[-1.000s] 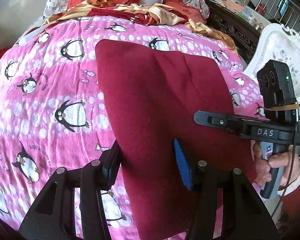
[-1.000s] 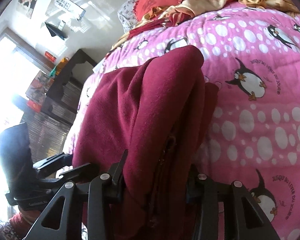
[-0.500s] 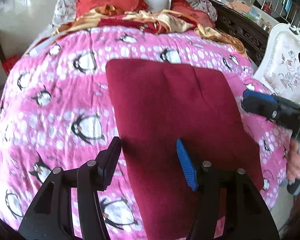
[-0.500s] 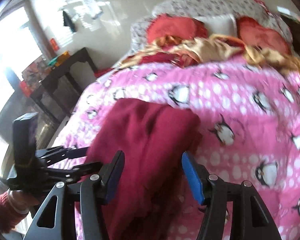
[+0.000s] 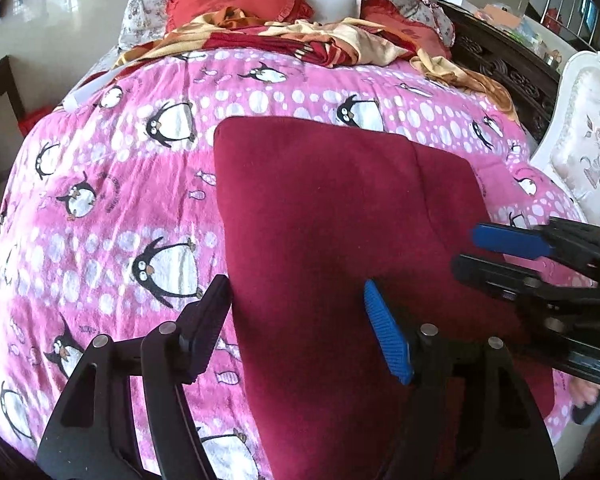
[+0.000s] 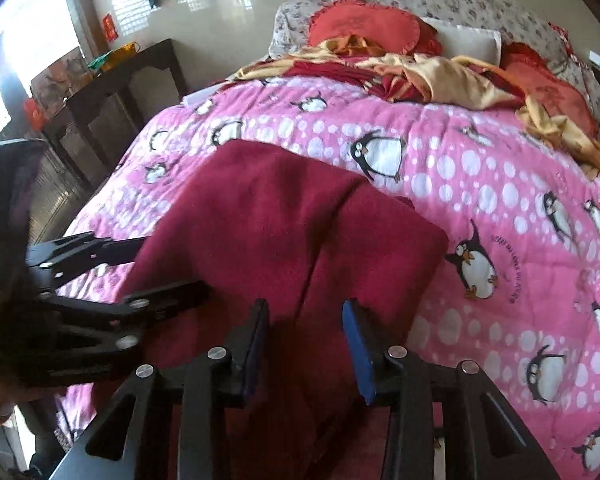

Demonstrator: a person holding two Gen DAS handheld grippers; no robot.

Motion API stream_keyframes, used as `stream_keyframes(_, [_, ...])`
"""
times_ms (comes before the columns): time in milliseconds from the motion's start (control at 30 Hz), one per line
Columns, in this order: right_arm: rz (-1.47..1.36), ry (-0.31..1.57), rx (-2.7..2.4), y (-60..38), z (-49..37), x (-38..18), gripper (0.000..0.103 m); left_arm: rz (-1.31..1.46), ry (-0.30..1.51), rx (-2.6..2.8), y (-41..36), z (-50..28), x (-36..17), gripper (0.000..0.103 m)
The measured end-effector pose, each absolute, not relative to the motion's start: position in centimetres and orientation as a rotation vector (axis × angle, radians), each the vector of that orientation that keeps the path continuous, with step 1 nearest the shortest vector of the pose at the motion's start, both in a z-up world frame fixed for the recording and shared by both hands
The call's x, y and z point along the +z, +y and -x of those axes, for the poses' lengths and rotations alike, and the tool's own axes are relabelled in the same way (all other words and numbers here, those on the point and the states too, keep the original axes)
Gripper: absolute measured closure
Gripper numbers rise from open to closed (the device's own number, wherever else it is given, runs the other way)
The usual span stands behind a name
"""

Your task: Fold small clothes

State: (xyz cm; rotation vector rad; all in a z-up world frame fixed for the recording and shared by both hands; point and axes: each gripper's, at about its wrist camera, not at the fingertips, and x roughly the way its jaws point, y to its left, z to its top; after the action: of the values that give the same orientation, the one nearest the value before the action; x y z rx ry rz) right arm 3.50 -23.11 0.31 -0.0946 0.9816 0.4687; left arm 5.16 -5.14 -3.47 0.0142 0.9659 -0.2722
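A dark red garment lies folded flat on the pink penguin quilt. In the left wrist view my left gripper hovers over the garment's near left edge. Its jaws are opening and the pads do not press the cloth. At the garment's right edge is my right gripper, seen side-on. The right wrist view shows the same garment with my right gripper above its near edge. Its jaws are closing with only a gap between them and the cloth below. My left gripper reaches in from the left.
Red cushions, floral pillows and a crumpled gold-and-red blanket fill the head of the bed. A white upholstered chair stands at the right. A dark wooden side table stands left of the bed.
My right gripper let go of the bunched garment, rose and rolled upright. The garment now lies flat. My left gripper's jaws have widened off the cloth edge.
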Motion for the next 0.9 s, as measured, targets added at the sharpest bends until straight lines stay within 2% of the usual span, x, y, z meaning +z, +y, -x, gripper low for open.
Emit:
stream_keyframes(200, [0.129,0.938,0.511,-23.2,0.7,3.0,0.066,-0.054,0.924,-0.215,-5.2,-4.1,-2.7,0.034])
stream_keyframes(467, [0.271,1.002,0.450,-22.3,3.3,-0.9,0.065,0.030,0.959,-0.184,-3.6,-1.7,-2.0,0.034])
stream_keyframes(633, [0.249,0.990,0.461,-22.7,3.6,0.3,0.064,0.134,1.025,-0.193,-1.9,0.4,-2.0,0.034])
stream_keyframes(767, [0.194,0.983,0.454,-23.7,3.7,1.6,0.052,0.195,1.057,-0.178,-0.3,1.9,-2.5,0.034])
stream_keyframes(900, [0.156,0.985,0.417,-24.4,3.5,2.5,0.052,0.233,1.065,-0.177,0.7,2.7,-2.7,0.034])
